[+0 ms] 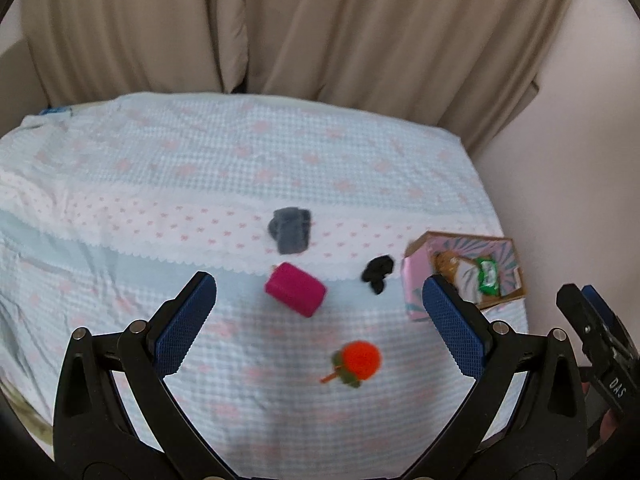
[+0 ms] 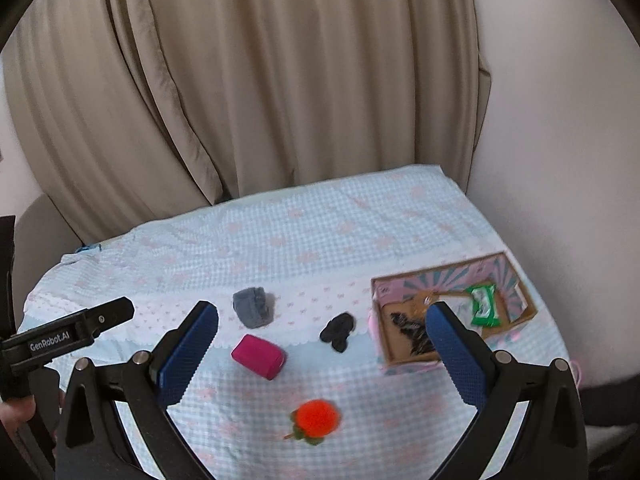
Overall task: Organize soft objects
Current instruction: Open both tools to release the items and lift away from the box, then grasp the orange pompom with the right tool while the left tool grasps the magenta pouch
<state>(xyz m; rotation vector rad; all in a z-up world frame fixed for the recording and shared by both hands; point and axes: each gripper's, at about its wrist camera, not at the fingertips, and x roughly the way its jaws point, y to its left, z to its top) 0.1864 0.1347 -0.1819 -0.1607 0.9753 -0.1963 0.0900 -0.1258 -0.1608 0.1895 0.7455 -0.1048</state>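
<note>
While both the left claw [image 1: 320, 320] and right claw [image 2: 322, 344] hover wide and empty, the orange pompom [image 1: 358, 362], pink roll [image 1: 295, 289], grey cloth [image 1: 291, 230] and black scrap [image 1: 378, 274] lie mid-frame on the desk [image 1: 160, 168], probably awaiting the box [image 1: 416, 292] at right

Box [image 2: 516, 312] at table [image 2: 280, 240] right edge — packet [image 2: 484, 306] inside; four soft items [image 2: 258, 356] left of box.
</note>
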